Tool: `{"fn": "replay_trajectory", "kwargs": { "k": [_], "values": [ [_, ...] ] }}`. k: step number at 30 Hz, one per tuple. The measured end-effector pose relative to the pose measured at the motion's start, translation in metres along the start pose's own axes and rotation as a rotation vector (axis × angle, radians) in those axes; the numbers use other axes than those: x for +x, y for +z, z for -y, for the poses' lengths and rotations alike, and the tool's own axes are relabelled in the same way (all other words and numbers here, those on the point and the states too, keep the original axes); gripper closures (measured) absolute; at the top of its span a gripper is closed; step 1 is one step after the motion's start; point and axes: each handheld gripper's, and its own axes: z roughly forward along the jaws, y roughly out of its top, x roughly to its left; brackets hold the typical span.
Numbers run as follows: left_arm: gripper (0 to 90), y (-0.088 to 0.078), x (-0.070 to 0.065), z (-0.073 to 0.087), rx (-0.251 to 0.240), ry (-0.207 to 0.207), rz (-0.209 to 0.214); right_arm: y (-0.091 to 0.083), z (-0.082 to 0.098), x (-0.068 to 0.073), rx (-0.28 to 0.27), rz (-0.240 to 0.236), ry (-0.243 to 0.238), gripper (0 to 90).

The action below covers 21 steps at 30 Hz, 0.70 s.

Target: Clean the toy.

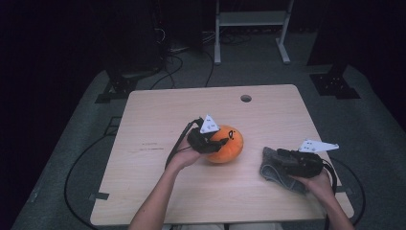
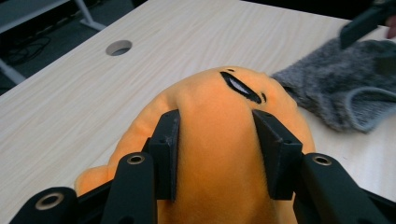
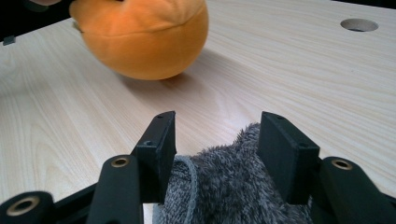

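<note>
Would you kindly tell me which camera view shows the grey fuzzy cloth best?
The high view shows the grey fuzzy cloth best: its outline lies on the table under the right gripper. The right gripper view gives a close but cropped patch of it, between the fingers. The left gripper view catches one end, beside the orange plush toy.

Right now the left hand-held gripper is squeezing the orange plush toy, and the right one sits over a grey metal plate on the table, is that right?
Not quite. Under the right hand-held gripper lies a grey fuzzy cloth, not a metal plate; the right gripper view shows its soft pile between the jaws. The rest holds: the left hand-held gripper is squeezing the orange plush toy on the table.
</note>
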Motion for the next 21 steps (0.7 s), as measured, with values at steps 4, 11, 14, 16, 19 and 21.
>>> {"fn": "replay_trajectory", "kwargs": {
  "k": [4, 11, 14, 16, 19, 21],
  "values": [
    [54.5, 0.008, 0.003, 0.002, 0.025, -0.001, -0.003, 0.001, 0.000, 0.001, 0.000, -0.002, -0.003, 44.8],
    [45.4, 0.017, -0.002, 0.009, 0.051, -0.007, 0.045, 0.001, 0.000, 0.001, 0.001, -0.004, -0.002, 44.3],
    [34.7, 0.012, -0.001, 0.007, 0.044, -0.016, 0.046, 0.002, 0.000, 0.002, 0.002, -0.005, -0.006, 44.2],
    [30.0, 0.006, 0.000, 0.006, 0.028, -0.031, 0.055, 0.002, -0.001, 0.003, 0.002, -0.003, -0.008, 44.1],
    [25.0, 0.000, 0.000, 0.007, 0.028, -0.038, 0.053, 0.003, -0.001, 0.003, 0.005, -0.002, -0.010, 43.8],
    [23.0, -0.006, 0.000, 0.008, 0.027, -0.035, 0.040, 0.003, -0.001, 0.004, 0.004, -0.002, -0.012, 43.7]
  ]
}}
